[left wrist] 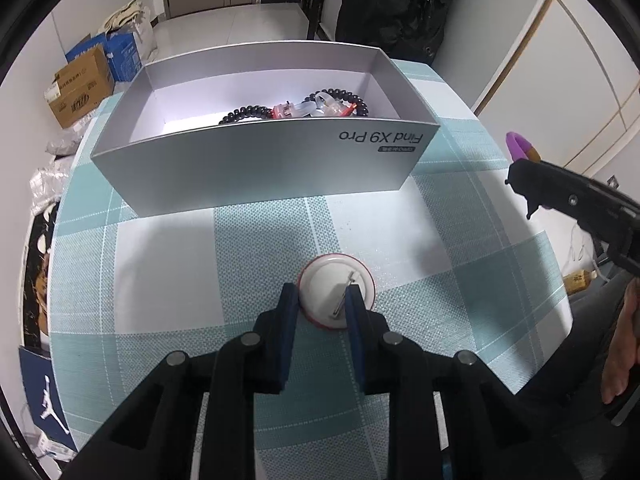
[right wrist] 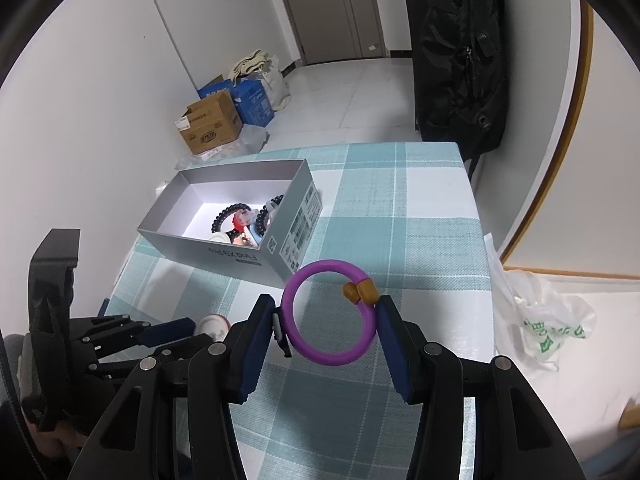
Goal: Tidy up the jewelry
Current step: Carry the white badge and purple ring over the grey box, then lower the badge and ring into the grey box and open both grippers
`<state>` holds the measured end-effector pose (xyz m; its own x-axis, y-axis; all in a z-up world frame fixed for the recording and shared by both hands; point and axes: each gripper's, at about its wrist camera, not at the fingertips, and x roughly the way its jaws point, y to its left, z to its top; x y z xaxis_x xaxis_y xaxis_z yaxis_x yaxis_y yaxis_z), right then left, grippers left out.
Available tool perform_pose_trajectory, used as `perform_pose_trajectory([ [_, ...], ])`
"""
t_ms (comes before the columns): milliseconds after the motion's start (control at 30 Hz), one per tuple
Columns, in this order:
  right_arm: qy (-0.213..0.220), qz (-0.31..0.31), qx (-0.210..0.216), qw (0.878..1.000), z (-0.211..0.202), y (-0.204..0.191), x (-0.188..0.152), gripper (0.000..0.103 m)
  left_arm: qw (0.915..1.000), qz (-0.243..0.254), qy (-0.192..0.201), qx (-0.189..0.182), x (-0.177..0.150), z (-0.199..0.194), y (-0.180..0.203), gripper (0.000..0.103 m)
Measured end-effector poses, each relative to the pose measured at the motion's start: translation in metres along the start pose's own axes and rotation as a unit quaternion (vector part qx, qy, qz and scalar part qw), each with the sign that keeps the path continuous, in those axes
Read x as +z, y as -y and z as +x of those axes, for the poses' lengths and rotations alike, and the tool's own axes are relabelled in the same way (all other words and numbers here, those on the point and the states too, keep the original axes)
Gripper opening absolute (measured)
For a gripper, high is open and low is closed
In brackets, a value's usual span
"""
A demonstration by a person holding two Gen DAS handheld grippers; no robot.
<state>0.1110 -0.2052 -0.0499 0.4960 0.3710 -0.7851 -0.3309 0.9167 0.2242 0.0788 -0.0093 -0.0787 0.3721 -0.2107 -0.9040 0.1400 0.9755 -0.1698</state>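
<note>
A grey open box (left wrist: 256,168) on the checked tablecloth holds black bead bracelets (left wrist: 340,96) and other jewelry; it also shows in the right wrist view (right wrist: 224,250). My left gripper (left wrist: 322,300) is shut on a round white pin badge (left wrist: 326,284) with a red rim, lying pin side up on the cloth in front of the box. My right gripper (right wrist: 326,316) is shut on a purple ring bracelet (right wrist: 304,344) with an orange clasp, held above the table right of the box. The bracelet tip (left wrist: 516,144) shows in the left wrist view.
The table with a teal and white checked cloth (left wrist: 168,264) ends at the right near a black backpack (right wrist: 456,52). Cardboard boxes (right wrist: 208,126) and bags sit on the floor behind. A plastic bag (right wrist: 548,328) lies right of the table.
</note>
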Motion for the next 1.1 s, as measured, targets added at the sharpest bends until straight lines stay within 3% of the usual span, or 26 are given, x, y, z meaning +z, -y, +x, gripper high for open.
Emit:
perform_pose_trajectory([
  [400, 0.014, 0.004, 0.006, 1.0, -0.003, -0.002, 0.004, 0.05, 0.9987, -0.021, 0.034, -0.032, 0.002, -0.025, -0.004, 0.018],
  [867, 0.036, 0.012, 0.076, 0.996, -0.015, -0.024, 0.033, 0.05, 0.9883, -0.066, 0.121, -0.067, 0.029, -0.065, -0.015, 0.014],
  [1100, 0.027, 0.003, 0.103, 0.994, -0.003, -0.039, 0.05, 0.05, 0.9867, -0.08, 0.111, -0.088, 0.039, -0.06, -0.028, 0.014],
])
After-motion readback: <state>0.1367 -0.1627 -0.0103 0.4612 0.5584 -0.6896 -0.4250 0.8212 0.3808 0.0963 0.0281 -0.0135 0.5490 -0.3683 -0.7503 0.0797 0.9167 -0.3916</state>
